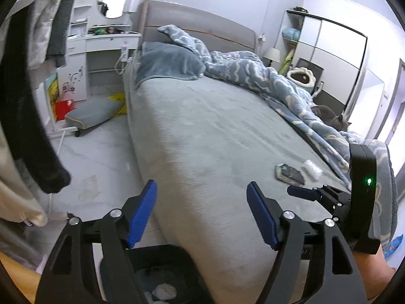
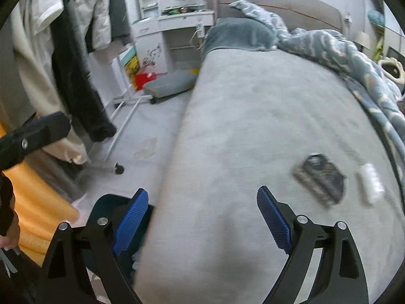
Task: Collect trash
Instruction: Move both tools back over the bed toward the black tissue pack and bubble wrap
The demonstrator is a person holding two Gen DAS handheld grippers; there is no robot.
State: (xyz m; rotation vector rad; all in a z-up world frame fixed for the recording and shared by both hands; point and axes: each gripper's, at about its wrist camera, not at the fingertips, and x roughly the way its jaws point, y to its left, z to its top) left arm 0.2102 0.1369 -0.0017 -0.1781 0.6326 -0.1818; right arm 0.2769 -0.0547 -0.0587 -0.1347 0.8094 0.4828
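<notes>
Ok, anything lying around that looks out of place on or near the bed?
Yes. A dark wrapper and a crumpled white tissue lie on the bare grey sheet near the duvet. A grey pillow sits on the floor beside the bed.

Two black plastic grippers, left gripper (image 1: 201, 212) and right gripper (image 2: 202, 219), each with blue bumpy pads (image 2: 130, 221) and round silver screws (image 1: 115, 212). Small green light (image 1: 369, 181) glowing on a black box. Black sleeve (image 2: 6, 206) at one wrist.
</notes>
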